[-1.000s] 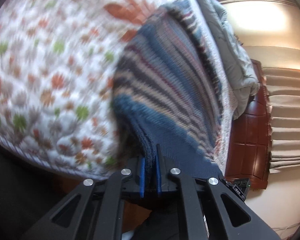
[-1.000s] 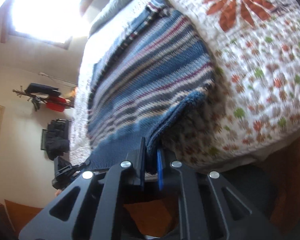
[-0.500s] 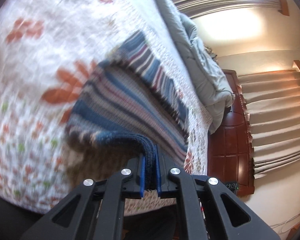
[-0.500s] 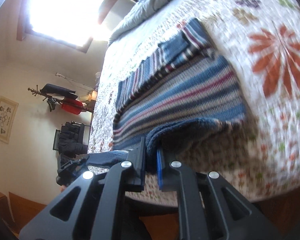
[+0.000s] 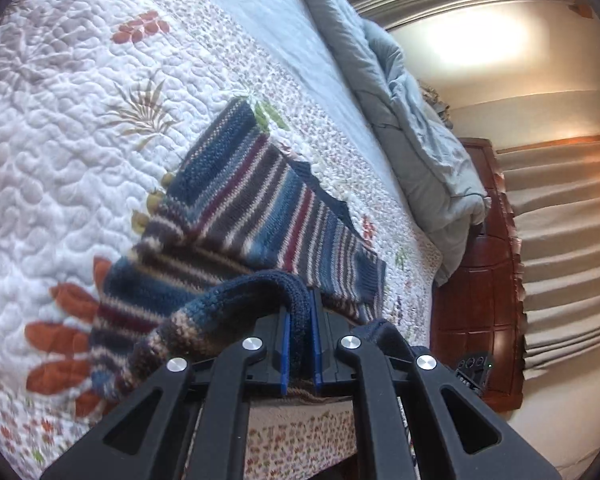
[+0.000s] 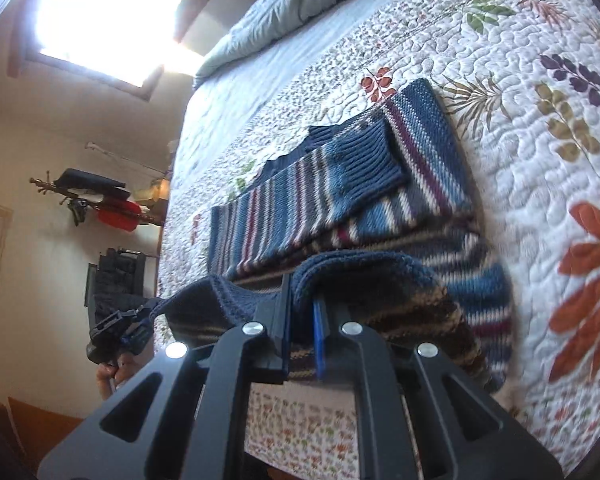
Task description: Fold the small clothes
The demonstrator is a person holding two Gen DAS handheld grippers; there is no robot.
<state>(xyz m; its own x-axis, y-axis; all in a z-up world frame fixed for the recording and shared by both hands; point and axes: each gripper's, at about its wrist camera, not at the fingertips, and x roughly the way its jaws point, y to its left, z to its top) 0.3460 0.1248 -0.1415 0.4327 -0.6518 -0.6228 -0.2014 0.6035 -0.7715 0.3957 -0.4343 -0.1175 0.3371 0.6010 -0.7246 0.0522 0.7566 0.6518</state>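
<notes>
So the striped knit sweater is lying on the floral quilt, near the quilt's front edge, sleeves already folded across the body. It looks thick, soft and floppy, probably light enough but stretchy, so the ribbed navy hem is the sane place to grab. Both tongs are doing that: left gripper is pinched tight on the hem roll, right gripper is clamped on the same hem further along, lifted slightly off the quilt.
</notes>
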